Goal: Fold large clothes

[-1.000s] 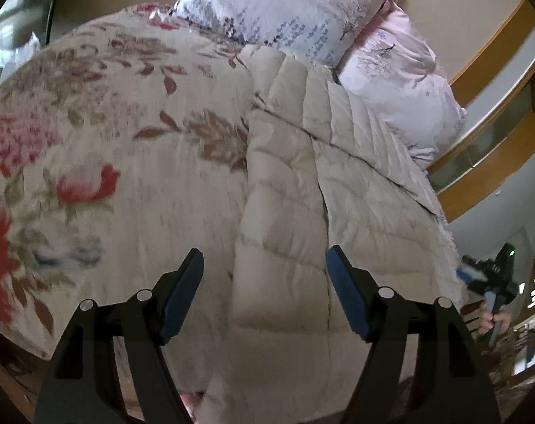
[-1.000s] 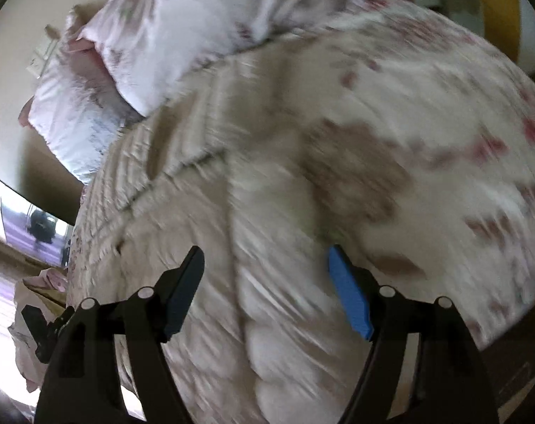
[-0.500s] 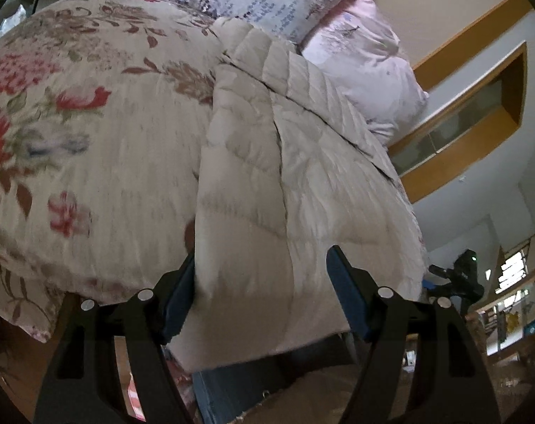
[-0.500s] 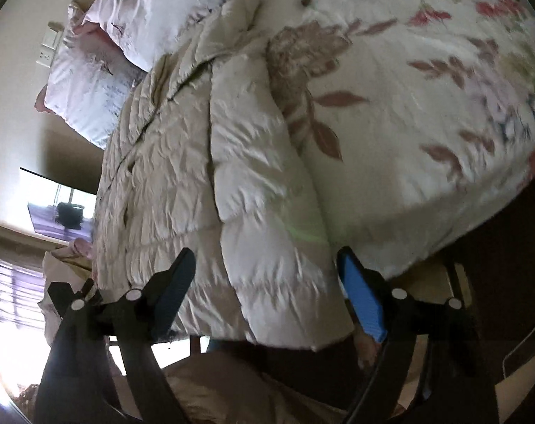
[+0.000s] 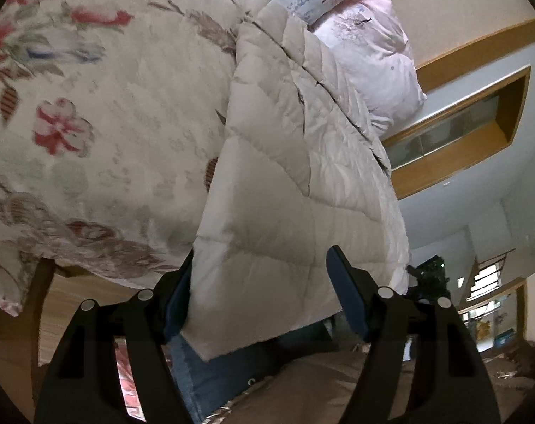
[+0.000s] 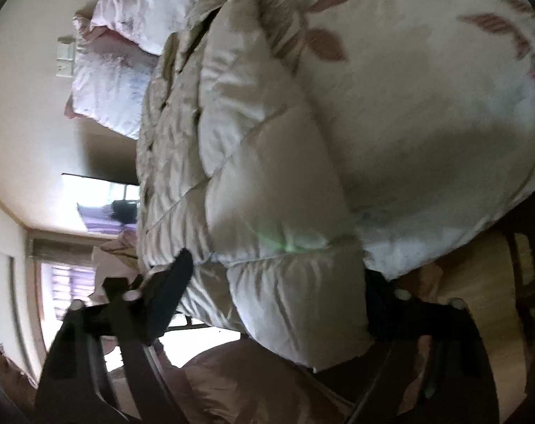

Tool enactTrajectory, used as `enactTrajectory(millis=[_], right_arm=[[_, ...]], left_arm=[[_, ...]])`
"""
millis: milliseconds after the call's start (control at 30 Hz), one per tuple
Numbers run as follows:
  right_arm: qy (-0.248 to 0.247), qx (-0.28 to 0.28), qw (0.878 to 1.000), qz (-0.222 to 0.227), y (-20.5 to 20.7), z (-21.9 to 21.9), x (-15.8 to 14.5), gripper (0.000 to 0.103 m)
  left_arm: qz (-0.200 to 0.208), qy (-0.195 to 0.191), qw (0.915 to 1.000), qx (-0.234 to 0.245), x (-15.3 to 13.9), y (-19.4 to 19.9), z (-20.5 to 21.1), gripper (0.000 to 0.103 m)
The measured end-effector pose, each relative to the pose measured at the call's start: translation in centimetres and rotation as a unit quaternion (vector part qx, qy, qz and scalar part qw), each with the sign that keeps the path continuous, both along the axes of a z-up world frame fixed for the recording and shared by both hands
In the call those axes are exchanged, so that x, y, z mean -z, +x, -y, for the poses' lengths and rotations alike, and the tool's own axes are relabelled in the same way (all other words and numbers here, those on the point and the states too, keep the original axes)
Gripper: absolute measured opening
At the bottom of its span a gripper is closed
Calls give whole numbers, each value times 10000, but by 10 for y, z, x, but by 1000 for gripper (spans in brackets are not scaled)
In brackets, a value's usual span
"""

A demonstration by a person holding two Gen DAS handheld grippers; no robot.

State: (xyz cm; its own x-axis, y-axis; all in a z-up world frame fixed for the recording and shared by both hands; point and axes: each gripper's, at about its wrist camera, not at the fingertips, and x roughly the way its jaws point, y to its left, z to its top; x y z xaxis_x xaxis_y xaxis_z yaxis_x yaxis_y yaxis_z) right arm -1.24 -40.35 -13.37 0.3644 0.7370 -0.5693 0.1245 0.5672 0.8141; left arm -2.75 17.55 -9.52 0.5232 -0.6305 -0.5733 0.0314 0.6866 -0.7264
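Note:
A cream quilted down coat (image 5: pixel 302 162) lies lengthwise on a bed, its hem hanging over the near edge. It also shows in the right wrist view (image 6: pixel 253 176). My left gripper (image 5: pixel 263 293) is open, its jaws on either side of the coat's lower left hem corner, the left finger (image 5: pixel 177 300) partly hidden behind the fabric. My right gripper (image 6: pixel 278 293) is open, its jaws either side of the coat's lower right hem; the right finger is dark and mostly hidden by the puffy hem.
A floral duvet (image 5: pixel 90 106) covers the bed; it also shows in the right wrist view (image 6: pixel 426 88). Pink and white pillows (image 5: pixel 366 35) lie at the head. The other gripper (image 5: pixel 429 275) shows at the right. Wooden bed frame and floor (image 6: pixel 479 282) are below.
Both grippers have dropped from above the bed to the coat's hanging hem at the near edge and moved in close. Both jaws stay open.

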Motion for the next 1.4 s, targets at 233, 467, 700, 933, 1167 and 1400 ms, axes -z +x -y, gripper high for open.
enactTrajectory(millis=[233, 467, 700, 933, 1167, 1400], right_arm=[[4, -512, 9977, 444, -9, -19, -24, 26], [-403, -596, 9883, 1341, -15, -33, -76, 19], [-1706, 243, 9497, 2616, -12, -39, -142, 18], [-2895, 769, 8939, 3336, 16, -58, -183, 18], [-3165, 1163, 8688, 3626, 62, -64, -205, 18], [-3222, 1392, 8580, 3751, 107, -64, -218, 18]], left_arm=[[-79, -326, 9992, 224, 3, -1, 5, 33], [306, -230, 9988, 290, -26, -5, 10, 20], [799, 219, 9962, -256, -66, 12, 3, 18], [1328, 617, 9858, -819, -111, 52, -5, 15], [1677, 814, 9770, -1032, -148, 101, -4, 14], [1852, 1017, 9704, -1171, -171, 156, -2, 13]])
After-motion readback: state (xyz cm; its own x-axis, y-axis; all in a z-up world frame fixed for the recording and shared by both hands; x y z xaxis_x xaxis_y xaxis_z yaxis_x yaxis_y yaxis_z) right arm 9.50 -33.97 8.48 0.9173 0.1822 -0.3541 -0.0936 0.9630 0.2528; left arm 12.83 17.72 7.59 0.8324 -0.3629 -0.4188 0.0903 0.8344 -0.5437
